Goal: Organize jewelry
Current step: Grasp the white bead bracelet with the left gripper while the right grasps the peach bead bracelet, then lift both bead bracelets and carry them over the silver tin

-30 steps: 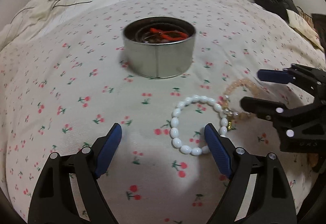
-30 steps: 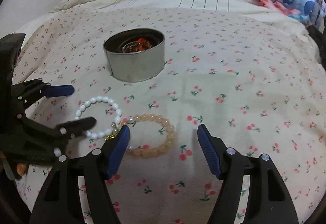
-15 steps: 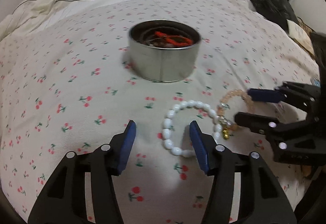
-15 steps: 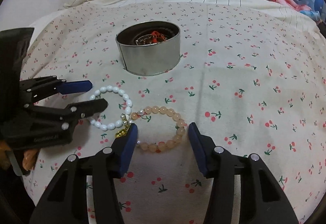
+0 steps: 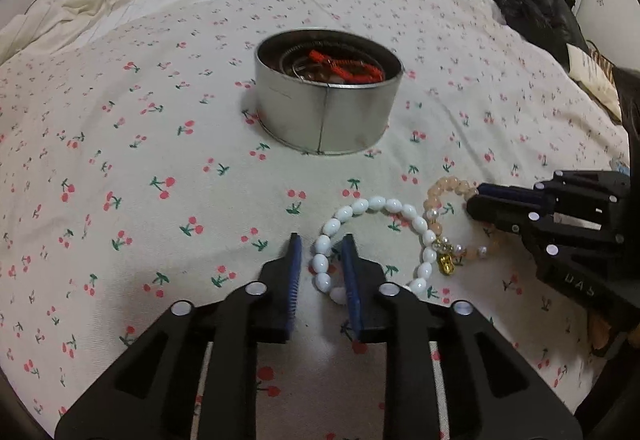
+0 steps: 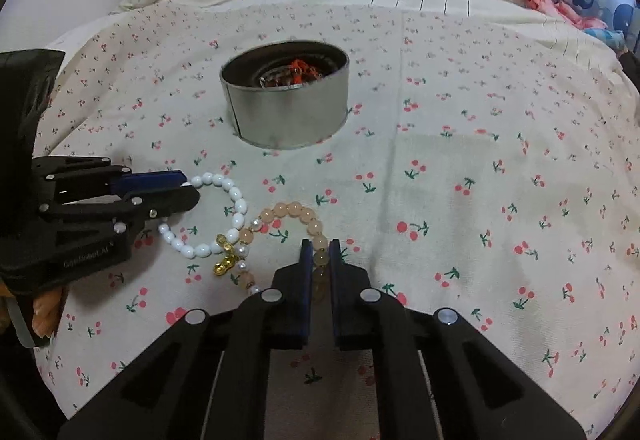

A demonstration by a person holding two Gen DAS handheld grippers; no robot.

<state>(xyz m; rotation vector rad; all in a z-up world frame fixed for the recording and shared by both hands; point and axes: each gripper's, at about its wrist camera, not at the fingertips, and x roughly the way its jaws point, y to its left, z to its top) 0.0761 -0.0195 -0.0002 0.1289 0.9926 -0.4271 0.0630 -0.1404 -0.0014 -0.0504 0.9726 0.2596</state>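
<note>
Left tool [image 5: 320,260]: jaws just closing around the white bead bracelet [image 5: 372,205], contact unclear. Right tool [image 6: 319,255]: clamped on the peach bead bracelet [image 6: 292,209]. Both bracelets lie mid-bed [image 6: 480,160]; tin [image 5: 326,112] beyond already holds jewelry, 2 pieces outstanding.

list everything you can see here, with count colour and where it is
tin: 1, silver, middle of the bedspread, red jewelry inside
white bracelet: 1, white oval beads, near side of the tin, between the left gripper's pads
peach bracelet: 1, peach beads with a gold charm, beside the white one, touching it
bedspread: 1, cream with red cherries, under everything
black garment: 1, black, far right edge
left gripper: 1, black with blue pads, jaws just closing around white beads
right gripper: 1, black with blue pads, shut on peach beads
</note>
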